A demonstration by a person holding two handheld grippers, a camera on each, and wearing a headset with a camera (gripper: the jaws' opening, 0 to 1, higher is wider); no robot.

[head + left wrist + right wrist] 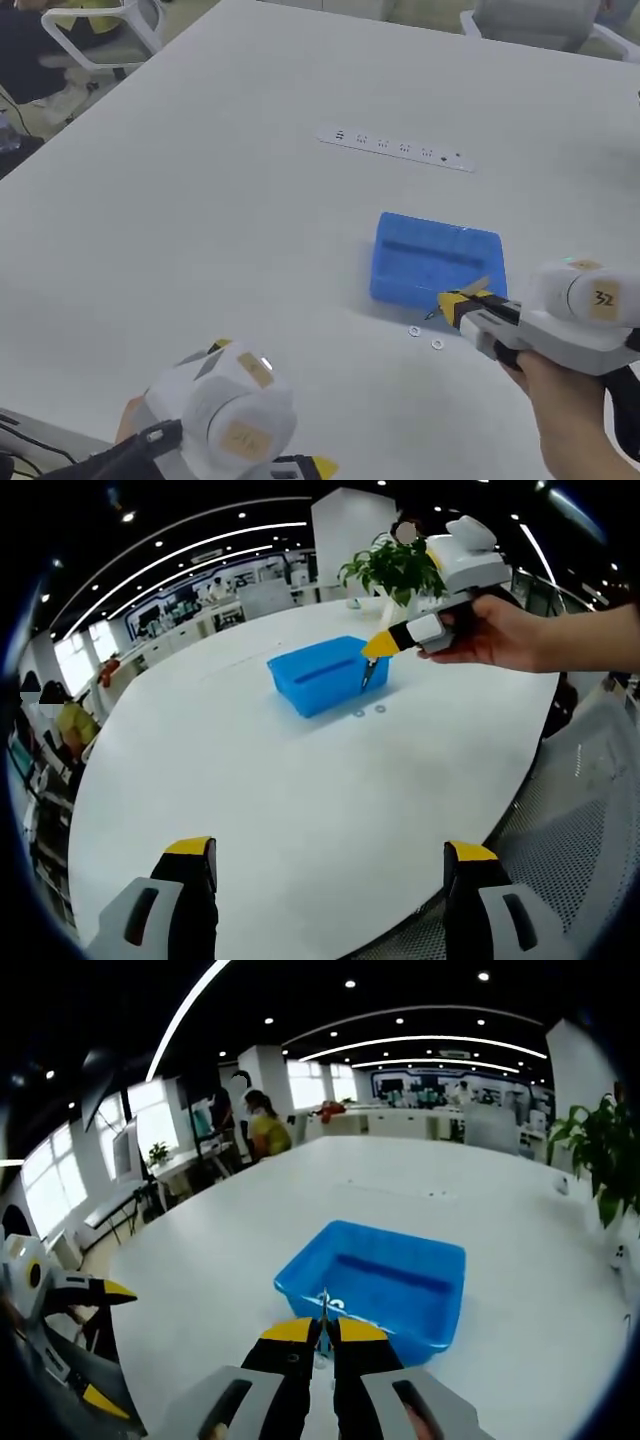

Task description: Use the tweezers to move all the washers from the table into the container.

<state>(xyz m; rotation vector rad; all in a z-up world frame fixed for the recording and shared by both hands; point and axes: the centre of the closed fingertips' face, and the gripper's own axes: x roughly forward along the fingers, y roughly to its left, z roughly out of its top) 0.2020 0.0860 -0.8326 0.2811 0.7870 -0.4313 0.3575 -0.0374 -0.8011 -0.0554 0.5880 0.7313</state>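
Your right gripper (322, 1332) pinches the tweezers (324, 1306) at the container's (400, 288) near wall, two washers (414, 331) on the table (240, 250) just beside it, left gripper (330, 858) spread by the near edge.

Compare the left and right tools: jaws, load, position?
Jaws: the white, yellow-tipped left tool stands wide open; the matching right tool is shut.
Load: the left tool holds nothing; the right tool grips thin metal tweezers.
Position: the right tool sits at the blue plastic container's near wall, by two small ring washers; the left tool hangs back over bare white table.
Shared: yellow jaw tips, pale bodies.
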